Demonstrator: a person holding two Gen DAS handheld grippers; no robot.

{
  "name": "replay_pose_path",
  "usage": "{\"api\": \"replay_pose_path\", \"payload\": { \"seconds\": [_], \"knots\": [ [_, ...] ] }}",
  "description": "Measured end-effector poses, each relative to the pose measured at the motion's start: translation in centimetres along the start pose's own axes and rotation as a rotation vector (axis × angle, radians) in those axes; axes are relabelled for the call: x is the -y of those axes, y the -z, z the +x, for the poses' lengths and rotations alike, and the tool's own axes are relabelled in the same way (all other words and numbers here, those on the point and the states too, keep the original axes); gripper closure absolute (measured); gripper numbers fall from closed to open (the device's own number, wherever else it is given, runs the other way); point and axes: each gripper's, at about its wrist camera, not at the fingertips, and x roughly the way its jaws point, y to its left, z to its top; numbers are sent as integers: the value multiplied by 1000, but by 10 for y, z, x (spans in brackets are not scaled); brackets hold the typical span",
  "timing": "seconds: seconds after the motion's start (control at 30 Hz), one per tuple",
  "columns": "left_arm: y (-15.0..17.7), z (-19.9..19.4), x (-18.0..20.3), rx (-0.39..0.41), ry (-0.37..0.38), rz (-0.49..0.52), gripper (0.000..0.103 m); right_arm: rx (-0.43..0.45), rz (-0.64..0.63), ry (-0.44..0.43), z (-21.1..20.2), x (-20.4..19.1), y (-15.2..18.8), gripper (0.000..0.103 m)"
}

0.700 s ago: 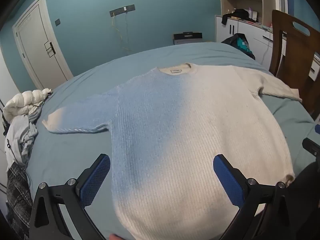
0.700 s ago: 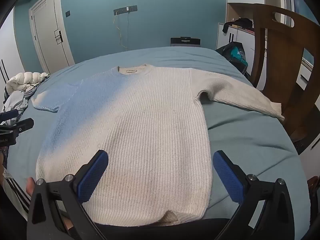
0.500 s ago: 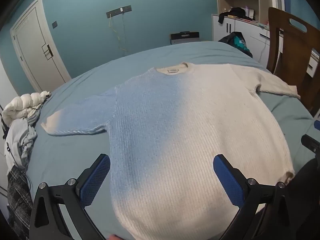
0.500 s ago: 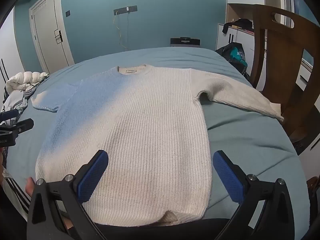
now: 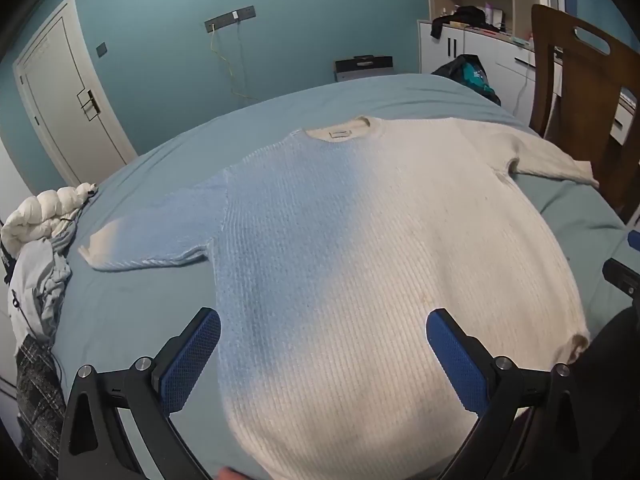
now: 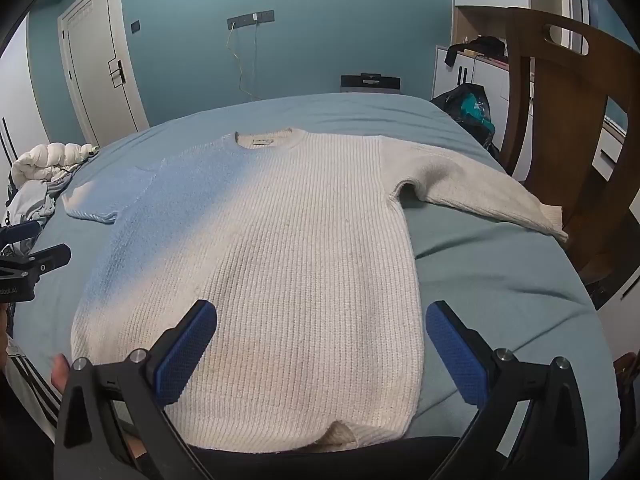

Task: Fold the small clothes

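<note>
A cream ribbed-knit sweater, tinted blue across its left side, lies flat with sleeves spread on a blue bed, neck at 12 o'clock. Left gripper and right gripper gape wide, empty, above its hem. Teal wall; wooden chair at 2 o'clock.

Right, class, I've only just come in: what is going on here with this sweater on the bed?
A person holds a two-finger gripper in each hand above a knit sweater spread flat on a bed, sleeves out to the sides. The left gripper and right gripper are both open and hold nothing. No fold has been made yet.
</note>
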Motion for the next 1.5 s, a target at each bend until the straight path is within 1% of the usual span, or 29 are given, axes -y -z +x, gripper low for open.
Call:
{"api": "replay_pose_path", "payload": {
  "seconds": [0.27,0.9,1.5],
  "knots": [
    [2,2,-1,-6,2,-4,0,-1,-1,0,0,0,0,1],
    [2,2,5,-9,-1,27,0,-3,0,0,0,0,-1,1],
    [2,4,4,-20,-6,24,0,-7,-1,1,0,0,1,1]
  ]
}}
